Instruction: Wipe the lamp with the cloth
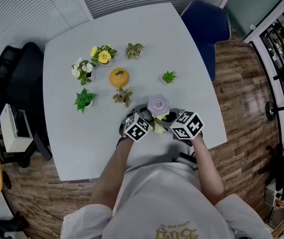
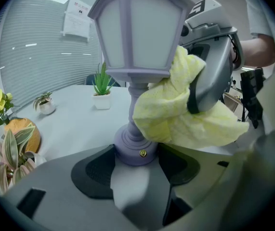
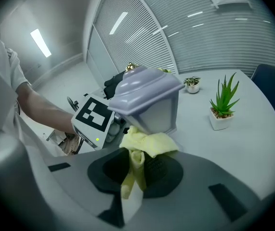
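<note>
Pale counter (image 1: 72,143) bears the lamp (image 2: 132,47); left gripper (image 2: 137,170) jaws clasp its base; right gripper (image 3: 138,172) jaws pinch the cloth (image 3: 149,143) under its shade.

Lamp (image 2: 136,32): pale lilac frame, white frosted panels. Cloth (image 2: 185,121): plain pale yellow. Left gripper (image 2: 137,155) and right gripper (image 3: 137,170): grey bodies, black pads. The 2 marker cubes (image 1: 137,127): black-and-white squares. Table (image 1: 82,143): light grey. Chair (image 1: 206,24): dark blue. Floor (image 1: 241,83): brown wood planks. Blinds (image 1: 27,14): grey slats.
</note>
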Demonstrator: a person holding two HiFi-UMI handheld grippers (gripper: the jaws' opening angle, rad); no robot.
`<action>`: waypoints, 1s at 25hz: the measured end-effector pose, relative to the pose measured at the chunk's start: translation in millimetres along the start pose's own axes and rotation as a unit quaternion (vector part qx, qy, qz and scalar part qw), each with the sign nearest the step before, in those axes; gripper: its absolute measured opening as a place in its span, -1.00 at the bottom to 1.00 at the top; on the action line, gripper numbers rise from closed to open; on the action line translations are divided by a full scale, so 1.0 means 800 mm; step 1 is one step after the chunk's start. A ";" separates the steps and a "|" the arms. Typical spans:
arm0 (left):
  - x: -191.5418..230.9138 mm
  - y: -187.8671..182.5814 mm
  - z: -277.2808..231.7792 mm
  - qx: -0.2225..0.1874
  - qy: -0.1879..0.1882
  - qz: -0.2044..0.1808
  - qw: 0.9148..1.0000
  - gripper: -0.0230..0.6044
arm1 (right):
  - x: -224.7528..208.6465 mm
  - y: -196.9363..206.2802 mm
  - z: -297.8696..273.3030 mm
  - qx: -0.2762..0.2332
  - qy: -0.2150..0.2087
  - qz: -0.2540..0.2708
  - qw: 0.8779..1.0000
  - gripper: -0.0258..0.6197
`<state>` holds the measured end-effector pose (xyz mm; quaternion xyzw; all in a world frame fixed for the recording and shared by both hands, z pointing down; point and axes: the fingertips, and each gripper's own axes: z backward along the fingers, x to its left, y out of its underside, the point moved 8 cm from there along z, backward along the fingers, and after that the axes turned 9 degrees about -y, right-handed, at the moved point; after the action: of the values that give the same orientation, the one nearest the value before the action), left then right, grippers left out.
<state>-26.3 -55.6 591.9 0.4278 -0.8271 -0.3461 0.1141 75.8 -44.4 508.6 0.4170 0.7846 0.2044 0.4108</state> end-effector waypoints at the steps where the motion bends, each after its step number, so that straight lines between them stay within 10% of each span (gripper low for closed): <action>1: 0.000 0.000 0.000 0.000 0.000 -0.001 1.000 -0.02 | -0.001 0.000 -0.001 -0.001 0.000 -0.002 1.000 -0.73; 25: 0.001 0.000 0.000 -0.002 0.001 -0.001 1.000 -0.02 | -0.028 0.004 -0.015 -0.017 -0.002 -0.050 0.999 -0.74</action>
<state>-26.4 -56.1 591.9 0.4282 -0.8261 -0.3477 0.1153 74.3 -60.7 528.0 0.3707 0.8002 0.1960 0.4287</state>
